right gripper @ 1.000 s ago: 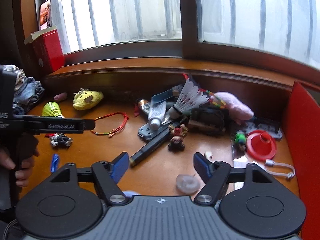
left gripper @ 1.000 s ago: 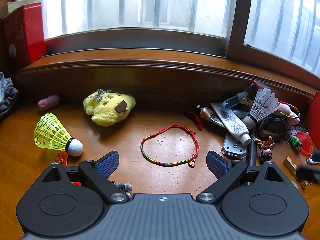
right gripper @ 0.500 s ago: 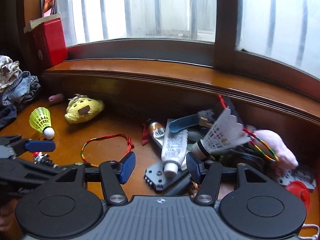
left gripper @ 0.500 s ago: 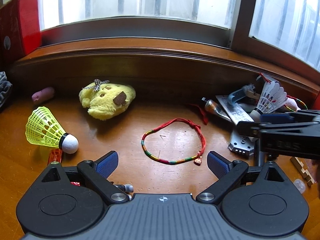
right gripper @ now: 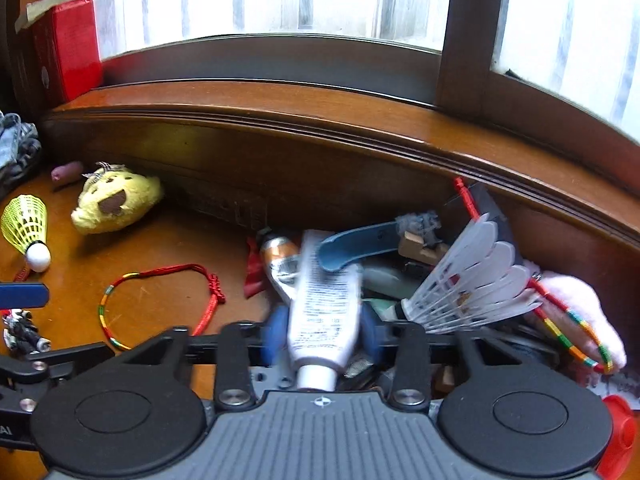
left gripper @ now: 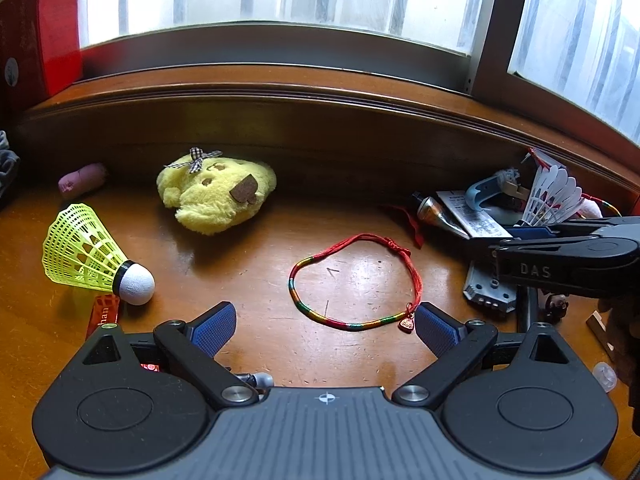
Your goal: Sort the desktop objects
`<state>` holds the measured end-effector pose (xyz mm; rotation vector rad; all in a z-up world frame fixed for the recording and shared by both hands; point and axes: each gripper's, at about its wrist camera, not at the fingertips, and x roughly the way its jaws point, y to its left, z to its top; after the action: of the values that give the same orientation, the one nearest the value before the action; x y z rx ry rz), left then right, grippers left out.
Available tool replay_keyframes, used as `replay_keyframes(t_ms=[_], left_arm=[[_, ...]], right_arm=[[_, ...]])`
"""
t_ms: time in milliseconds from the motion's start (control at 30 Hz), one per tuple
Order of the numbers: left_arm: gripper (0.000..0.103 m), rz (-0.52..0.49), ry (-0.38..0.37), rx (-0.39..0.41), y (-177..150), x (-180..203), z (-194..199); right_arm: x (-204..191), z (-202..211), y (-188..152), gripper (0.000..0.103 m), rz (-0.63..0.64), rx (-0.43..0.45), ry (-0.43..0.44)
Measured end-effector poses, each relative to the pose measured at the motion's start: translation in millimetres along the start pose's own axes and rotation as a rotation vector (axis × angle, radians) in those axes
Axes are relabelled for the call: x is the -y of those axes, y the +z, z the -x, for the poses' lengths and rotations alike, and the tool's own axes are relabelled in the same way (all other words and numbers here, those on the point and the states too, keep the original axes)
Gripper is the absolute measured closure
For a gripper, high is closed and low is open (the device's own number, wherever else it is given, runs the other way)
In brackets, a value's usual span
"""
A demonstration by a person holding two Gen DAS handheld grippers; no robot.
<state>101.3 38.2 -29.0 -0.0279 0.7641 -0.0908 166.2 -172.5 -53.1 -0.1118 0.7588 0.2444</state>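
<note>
Right gripper [right gripper: 322,338] clamping white tube [right gripper: 324,312], cap toward camera

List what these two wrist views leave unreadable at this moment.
- White tube: print motion-blurred, right wrist view.
- Right gripper: pads blurred; contact with the tube unclear.
- Tube in left wrist view: mostly behind the right gripper's body.
- Red tag: lettering cut off by the left gripper.

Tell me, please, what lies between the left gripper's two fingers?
In the left wrist view, only bare wooden desktop and the near arc of the red braided bracelet.
</note>
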Motion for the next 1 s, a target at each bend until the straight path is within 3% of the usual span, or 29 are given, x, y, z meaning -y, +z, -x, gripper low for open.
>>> replay_keyframes(t_ms=[333, 467, 733, 833, 1000], left_arm=[[0.006, -0.030, 0.062, 0.048, 5.1, -13.2, 2.3], [0.006, -0.058, 0.108, 0.074, 16.6, -23.4, -3.5], [0.006, -0.081, 0.130, 0.117, 53.6, -24.6, -33.9], [0.006, -0.090, 0.154, 0.097, 67.3, -21.2, -42.8], [0.005, -0.113, 0.090, 0.106, 60.1, -20.0, -26.3]], right_arm=[[-2.3, 43.8, -16.9, 0.064, 0.012, 0.010, 0.061], [-0.4, 64.3, -34.5, 0.064, 0.011, -0.011, 0.053], [14.0, 100.7, -77.6, 0.064, -0.039, -0.077, -0.013], [19.7, 104.9, -86.0, 0.064, -0.077, -0.086, -0.025], [23.3, 109.3, -89.9, 0.064, -0.101, -0.075, -0.042]])
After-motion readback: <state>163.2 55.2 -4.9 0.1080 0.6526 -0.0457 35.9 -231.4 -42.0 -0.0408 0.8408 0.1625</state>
